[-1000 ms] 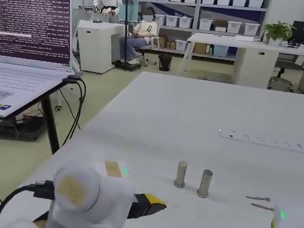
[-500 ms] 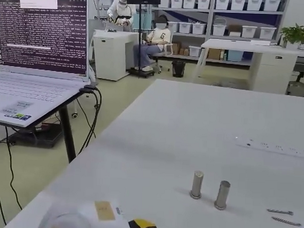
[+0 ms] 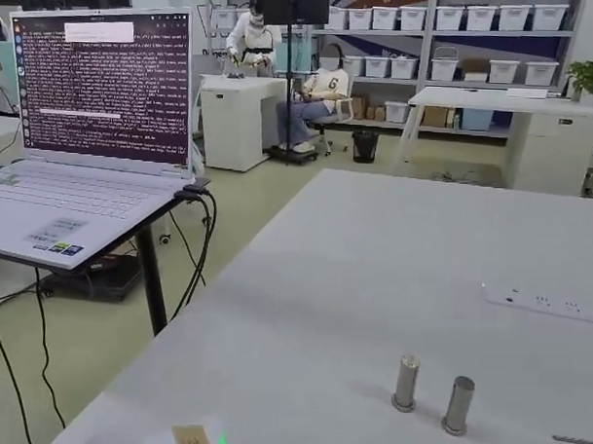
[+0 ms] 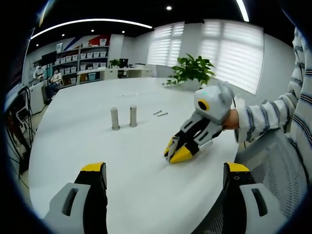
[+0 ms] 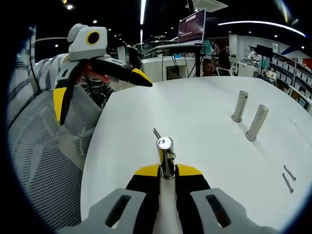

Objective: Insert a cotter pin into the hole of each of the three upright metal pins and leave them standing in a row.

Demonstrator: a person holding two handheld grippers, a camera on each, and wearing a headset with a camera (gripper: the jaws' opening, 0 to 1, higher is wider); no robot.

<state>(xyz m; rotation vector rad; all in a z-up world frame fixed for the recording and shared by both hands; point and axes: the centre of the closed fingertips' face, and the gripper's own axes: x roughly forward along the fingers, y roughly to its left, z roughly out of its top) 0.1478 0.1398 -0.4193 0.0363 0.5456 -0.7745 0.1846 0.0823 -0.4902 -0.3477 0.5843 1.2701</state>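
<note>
Right tool [image 5: 166, 171]: jaws narrowed onto the shaft of one metal pin [image 5: 165, 146]. The grip sits low, which leaves the cross-hole near the pin's top exposed. A cotter pin [image 5: 156, 132] appears to run through that hole, loop on the tool side and legs projecting away from it. How far it is seated is too small to confirm. The pin stands upright between the jaw tips. Its foot is hidden by the jaws, so contact with the table [image 5: 204, 112] cannot be told.

Ahead and right of the tool: nearer bare pin [image 5: 257, 123] and farther bare pin [image 5: 239, 106], both upright, just beside each other, well apart from the held one. Judgement: these two mark the row, and the held pin belongs next to them.

Further right, past the bare pins: loose cotter pins [image 5: 288, 172], two, lying flat. Judgement: stock for the bare pins, kept near them.

Left tool [image 4: 163, 168]: jaws wide, holding nothing, raised off to the right tool's left. Judgement: one of three pins fitted.
</note>
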